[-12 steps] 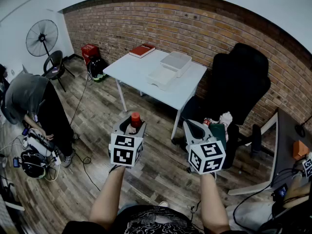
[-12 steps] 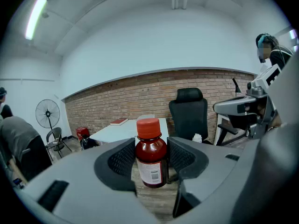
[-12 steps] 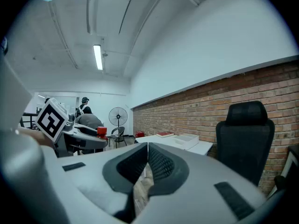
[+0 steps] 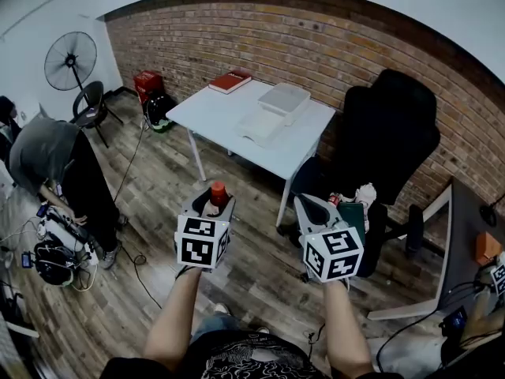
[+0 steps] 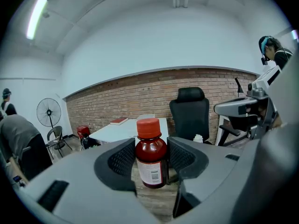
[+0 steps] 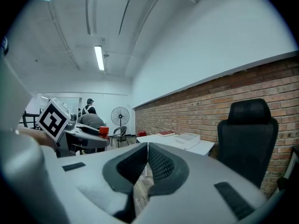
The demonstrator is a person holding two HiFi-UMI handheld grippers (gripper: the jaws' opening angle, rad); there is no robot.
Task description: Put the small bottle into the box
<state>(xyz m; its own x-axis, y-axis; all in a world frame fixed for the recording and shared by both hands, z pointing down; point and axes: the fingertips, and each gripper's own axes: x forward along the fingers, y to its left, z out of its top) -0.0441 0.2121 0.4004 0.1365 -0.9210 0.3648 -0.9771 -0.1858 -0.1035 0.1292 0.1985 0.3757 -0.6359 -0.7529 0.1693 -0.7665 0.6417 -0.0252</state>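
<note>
The small bottle [image 5: 150,149], dark red-brown with a red cap and a white label, stands upright between the jaws of the left gripper [image 4: 213,205]. The jaws are spread wide and their ribbed pads press on its two sides, so it is pinched there. It is held over the wood floor [image 4: 260,279] on the near side of the white table [image 4: 211,114], well apart from the table and from the box. The box [image 4: 285,98], pale and translucent, sits on the table toward the end nearest the brick wall [image 4: 316,46]. A shallow white tray or lid [image 4: 260,123] lies just beside it on the tabletop, closer to the table's near edge. A red book [image 4: 230,81] lies at the table's far left corner. The right gripper [image 6: 146,161] is held level with the left one, also on the near side of the table. Its jaws are pressed together with nothing between them. To the right of the table stands a black office chair [image 4: 390,133]. To the table's left, by the wall, a red container [image 4: 146,81] rests on the floor, and further left stand a small dark chair [image 4: 88,105] and a pedestal fan [image 4: 69,60]. Further left of the table still, a person in a grey top [image 4: 46,155] bends over.
</note>
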